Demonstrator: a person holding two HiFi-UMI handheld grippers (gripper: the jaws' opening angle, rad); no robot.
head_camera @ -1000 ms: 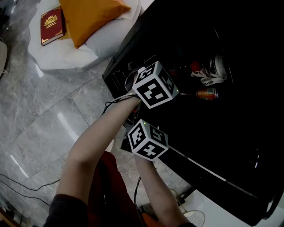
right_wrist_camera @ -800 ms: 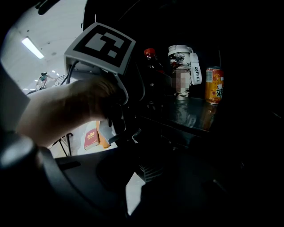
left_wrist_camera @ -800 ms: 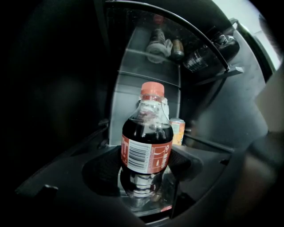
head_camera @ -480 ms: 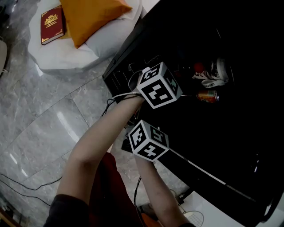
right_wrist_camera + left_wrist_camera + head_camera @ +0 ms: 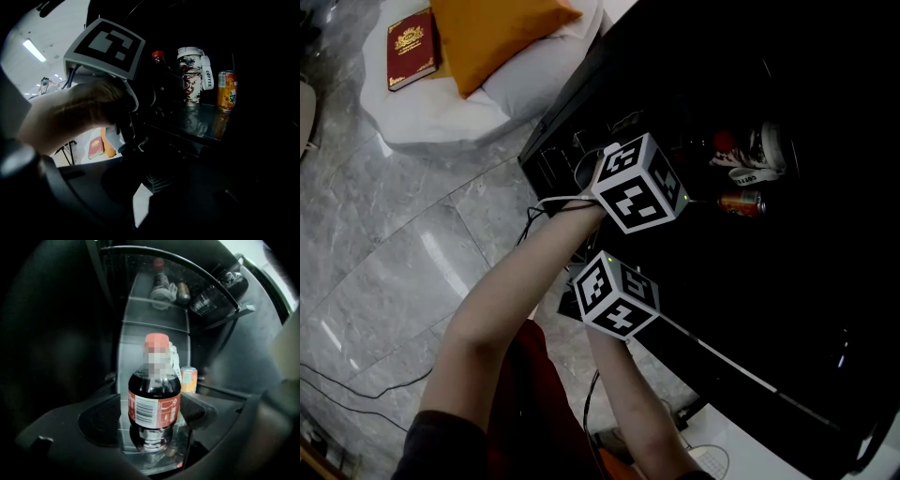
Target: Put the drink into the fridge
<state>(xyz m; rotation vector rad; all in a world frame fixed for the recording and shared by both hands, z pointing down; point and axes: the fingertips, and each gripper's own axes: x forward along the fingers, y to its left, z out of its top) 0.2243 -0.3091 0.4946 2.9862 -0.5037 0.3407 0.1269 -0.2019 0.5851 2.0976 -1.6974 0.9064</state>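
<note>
Fridge interior | cola bottle [image 5: 154, 394] stood upright on glass shelf [image 5: 124, 446], orange can [image 5: 189, 379] just behind | left hand-held gripper [image 5: 152, 416] just opened, released, jaws flanking bottle | right hand-held gripper [image 5: 616, 305] nearby, grip too dark to read

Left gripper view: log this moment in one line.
step: release | left gripper: jaws just opened wider around cola bottle | cola bottle: upright on fridge shelf | orange can: behind bottle
</note>
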